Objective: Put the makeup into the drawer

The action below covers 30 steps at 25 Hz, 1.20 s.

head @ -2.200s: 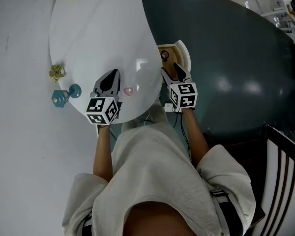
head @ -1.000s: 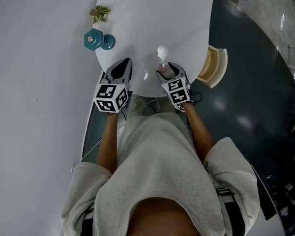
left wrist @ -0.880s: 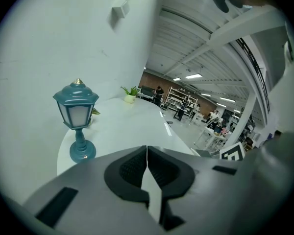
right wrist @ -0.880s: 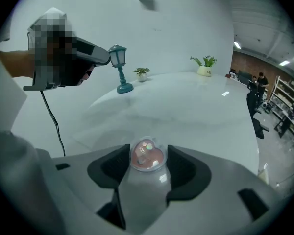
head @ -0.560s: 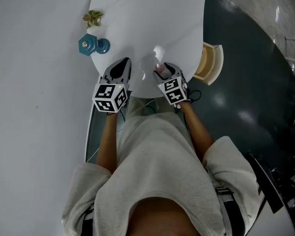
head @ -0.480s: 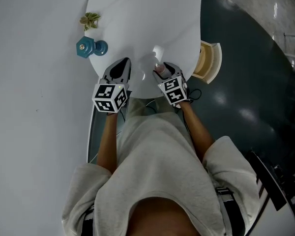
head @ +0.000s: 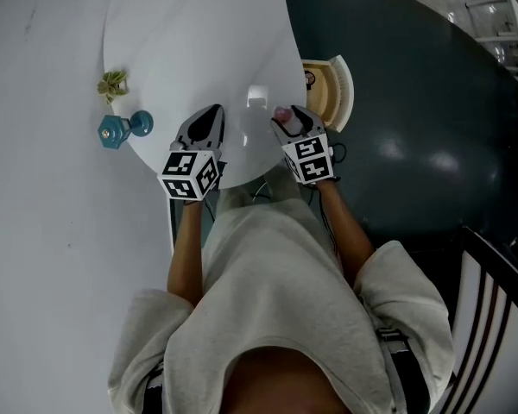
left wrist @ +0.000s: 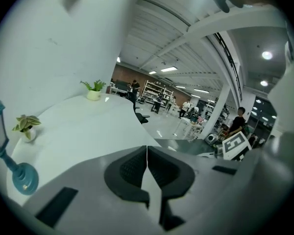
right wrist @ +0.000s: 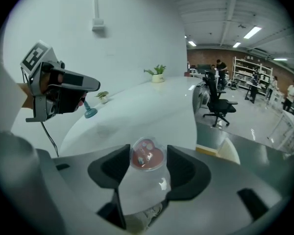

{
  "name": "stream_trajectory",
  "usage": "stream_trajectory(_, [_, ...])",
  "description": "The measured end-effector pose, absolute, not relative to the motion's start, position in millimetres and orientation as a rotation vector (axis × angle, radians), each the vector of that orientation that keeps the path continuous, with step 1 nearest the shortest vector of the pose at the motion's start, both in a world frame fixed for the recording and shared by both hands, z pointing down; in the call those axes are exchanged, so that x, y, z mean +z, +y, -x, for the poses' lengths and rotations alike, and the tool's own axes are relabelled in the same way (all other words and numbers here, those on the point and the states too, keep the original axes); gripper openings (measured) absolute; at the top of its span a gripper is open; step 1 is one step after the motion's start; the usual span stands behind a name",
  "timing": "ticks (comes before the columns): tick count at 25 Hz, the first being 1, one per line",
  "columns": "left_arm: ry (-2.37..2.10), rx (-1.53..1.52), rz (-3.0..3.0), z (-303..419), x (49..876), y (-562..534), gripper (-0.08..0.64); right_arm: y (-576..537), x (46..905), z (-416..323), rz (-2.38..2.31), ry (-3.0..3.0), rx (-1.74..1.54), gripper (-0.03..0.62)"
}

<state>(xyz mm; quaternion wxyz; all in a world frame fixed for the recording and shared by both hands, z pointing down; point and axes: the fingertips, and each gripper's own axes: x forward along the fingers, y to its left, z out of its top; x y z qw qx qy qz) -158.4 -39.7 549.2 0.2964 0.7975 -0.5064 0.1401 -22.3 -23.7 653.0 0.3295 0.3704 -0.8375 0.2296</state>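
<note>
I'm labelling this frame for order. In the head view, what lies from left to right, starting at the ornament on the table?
Teal lantern ornament → left gripper → right gripper, whose jaws have just been closing on the heart-shaped makeup case between them → open drawer → dark chair.

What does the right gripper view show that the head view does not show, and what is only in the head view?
Only the right gripper view: that the pink makeup case is heart-shaped and gripped between the right gripper's jaws, which have just been closing; a black office chair; a second plant, farther off.
Only the head view: the person's pale shirt and a dark chair back.
Both: the white table, teal ornament, small plant, left gripper and drawer.
</note>
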Motion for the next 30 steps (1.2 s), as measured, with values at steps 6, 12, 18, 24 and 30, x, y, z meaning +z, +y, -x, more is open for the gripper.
stream_trajectory(6, [-1.210, 0.413, -2.210, 106.8, 549.9, -62.7, 0.012, -37.8, 650.0, -49.1, -1.198, -2.105, 0.684, 0.232])
stream_trajectory(12, [-1.133, 0.456, -2.238, 76.0, 554.6, -79.9, 0.012, -48.5, 667.4, -91.0, -1.319, -2.023, 0.809, 0.232])
stream_trajectory(18, [-1.111, 0.484, -2.224, 70.5, 563.3, -99.2, 0.012, -78.1, 717.6, -107.2, -1.350, -1.911, 0.937, 0.232])
stream_trajectory(24, [-1.101, 0.487, -2.200, 72.8, 573.3, -117.4, 0.012, -100.8, 775.4, -105.9, -1.280, -1.815, 1.054, 0.232])
stream_trajectory(30, [-1.097, 0.487, -2.175, 75.3, 581.7, -128.5, 0.012, -105.0, 823.3, -102.9, -1.199, -1.712, 1.150, 0.232])
